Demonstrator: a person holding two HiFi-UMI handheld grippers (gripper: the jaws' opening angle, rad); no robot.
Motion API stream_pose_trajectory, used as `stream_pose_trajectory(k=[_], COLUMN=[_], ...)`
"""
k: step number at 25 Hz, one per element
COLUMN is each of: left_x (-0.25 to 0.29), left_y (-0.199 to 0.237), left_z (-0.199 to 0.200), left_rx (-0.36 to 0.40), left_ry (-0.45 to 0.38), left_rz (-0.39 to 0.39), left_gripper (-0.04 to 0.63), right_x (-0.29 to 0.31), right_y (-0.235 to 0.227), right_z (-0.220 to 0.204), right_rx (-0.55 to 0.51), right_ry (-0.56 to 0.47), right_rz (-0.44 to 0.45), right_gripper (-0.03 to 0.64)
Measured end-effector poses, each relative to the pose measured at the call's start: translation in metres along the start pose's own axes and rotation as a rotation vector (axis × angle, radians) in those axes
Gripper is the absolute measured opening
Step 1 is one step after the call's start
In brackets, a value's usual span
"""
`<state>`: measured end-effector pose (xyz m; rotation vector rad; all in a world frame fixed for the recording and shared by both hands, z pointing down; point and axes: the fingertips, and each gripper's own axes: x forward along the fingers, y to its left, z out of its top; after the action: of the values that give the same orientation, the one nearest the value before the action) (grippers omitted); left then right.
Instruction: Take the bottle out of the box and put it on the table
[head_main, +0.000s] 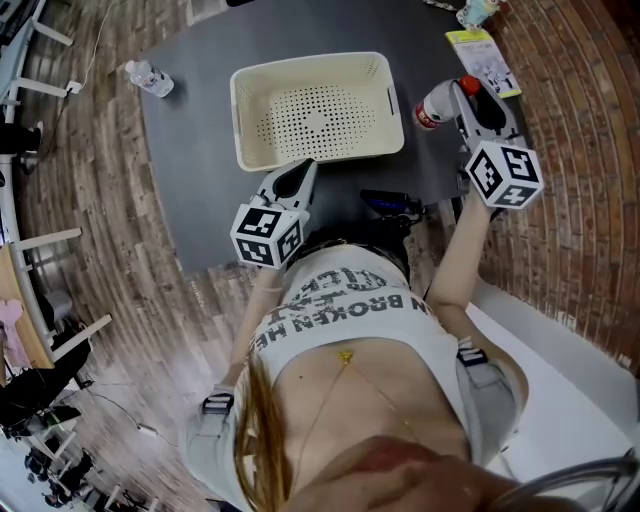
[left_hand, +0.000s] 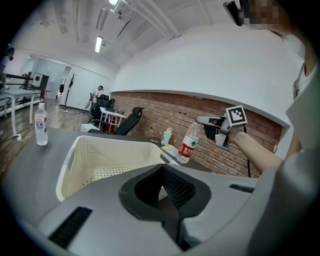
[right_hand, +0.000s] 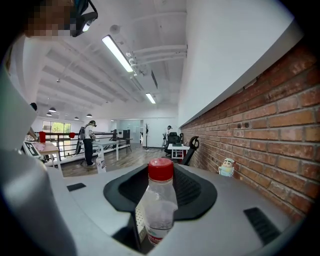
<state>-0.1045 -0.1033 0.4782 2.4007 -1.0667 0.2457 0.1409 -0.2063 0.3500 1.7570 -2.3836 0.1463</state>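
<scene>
A clear bottle (head_main: 432, 108) with a red cap and red label is clamped in my right gripper (head_main: 462, 92), just right of the cream perforated box (head_main: 250, 110) on the dark table (head_main: 190, 170). In the left gripper view the bottle (left_hand: 189, 145) hangs tilted from the right gripper (left_hand: 204, 122), its base close to the tabletop; whether it touches I cannot tell. The right gripper view shows the bottle (right_hand: 157, 205) between the jaws. My left gripper (head_main: 298, 175) sits at the box's near rim, jaws together and empty. The box (left_hand: 100, 160) holds nothing I can see.
A second clear bottle (head_main: 150, 78) stands at the table's far left corner. A yellow card (head_main: 480, 55) and a small figurine (right_hand: 228, 167) lie at the far right by the brick wall. A black object (head_main: 390, 205) sits at the table's near edge.
</scene>
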Motion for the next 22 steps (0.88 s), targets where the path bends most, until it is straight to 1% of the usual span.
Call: stream_pose_trajectory(k=[14, 22], left_x=[0.018, 0.032], left_y=[-0.014, -0.026], left_z=[-0.001, -0.005], left_rx=[0.01, 0.012], left_ry=[0.025, 0.042], left_rz=[-0.026, -0.031], left_gripper=[0.003, 0.003], right_x=[0.001, 0.006], right_y=[-0.018, -0.026], right_z=[-0.02, -0.039], right_rx=[0.016, 0.021], right_ry=[0.028, 0.052], right_rz=[-0.022, -0.004], right_gripper=[0.151, 0.152])
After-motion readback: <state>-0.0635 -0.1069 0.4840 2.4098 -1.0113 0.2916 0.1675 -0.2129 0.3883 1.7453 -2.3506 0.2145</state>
